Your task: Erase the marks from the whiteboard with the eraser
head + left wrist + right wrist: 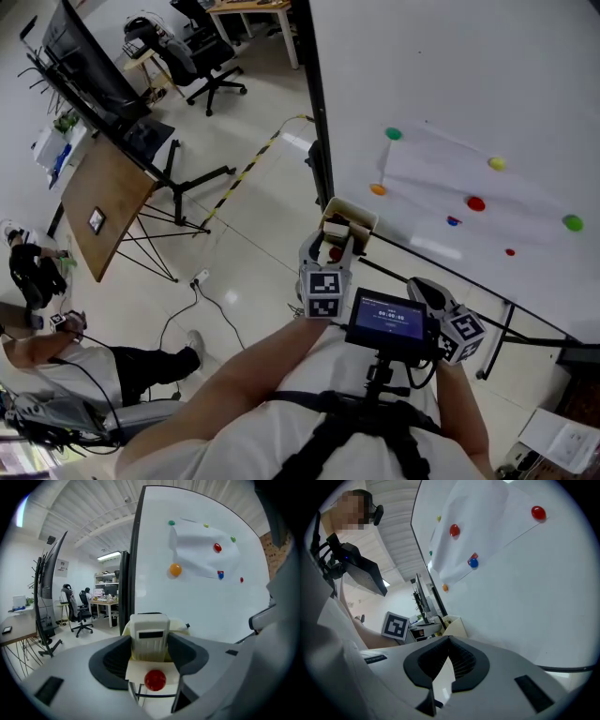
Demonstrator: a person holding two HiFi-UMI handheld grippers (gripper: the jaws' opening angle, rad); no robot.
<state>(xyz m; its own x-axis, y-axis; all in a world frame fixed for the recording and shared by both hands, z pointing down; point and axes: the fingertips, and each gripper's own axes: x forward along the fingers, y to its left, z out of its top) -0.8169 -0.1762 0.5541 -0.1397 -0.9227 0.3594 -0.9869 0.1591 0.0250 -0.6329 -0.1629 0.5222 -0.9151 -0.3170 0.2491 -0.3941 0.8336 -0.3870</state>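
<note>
L gripper (150, 645) clamped on the 1 eraser (149, 633), a white block btwn its jaws, near lower-left corner of the 1 whiteboard (469, 84). R gripper (447, 654), 2nd of 2, empty, jaws pressed together. On whiteboard: 1 paper sheet (441, 183), 7 coloured dots (476, 202).

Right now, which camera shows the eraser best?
The left gripper view: the eraser sits large and centred between the left gripper's jaws. The head view shows it only small, partly hidden by that gripper; the right gripper view doesn't show it clearly.
</note>
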